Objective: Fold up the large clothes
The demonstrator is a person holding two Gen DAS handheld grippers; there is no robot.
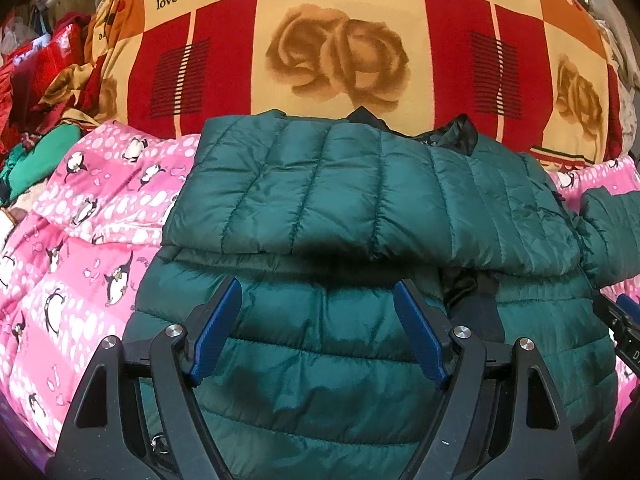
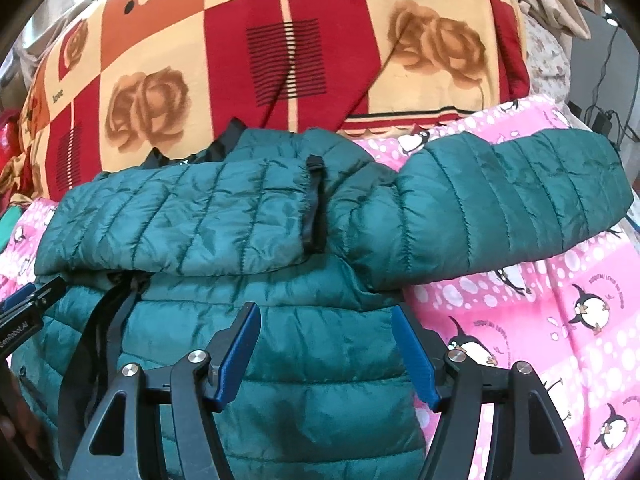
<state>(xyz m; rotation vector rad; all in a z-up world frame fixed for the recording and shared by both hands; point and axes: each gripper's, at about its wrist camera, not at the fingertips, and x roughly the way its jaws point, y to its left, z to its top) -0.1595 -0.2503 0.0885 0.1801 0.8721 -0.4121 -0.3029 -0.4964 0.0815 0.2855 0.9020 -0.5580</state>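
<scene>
The checked blanket (image 1: 340, 20) reads "love"; the left gripper (image 2: 24, 312) reads "GenRobot.AI".

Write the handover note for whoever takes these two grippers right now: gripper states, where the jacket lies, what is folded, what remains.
Left gripper: open, empty, over the jacket's left half.
Right gripper: open, empty, at its right edge.
Dark green quilted puffer jacket: on the pink penguin-print blanket, front zip open.
Done: left sleeve folded across the chest.
Left: right sleeve lies out on the blanket; fold it in, then fold the body.
</scene>
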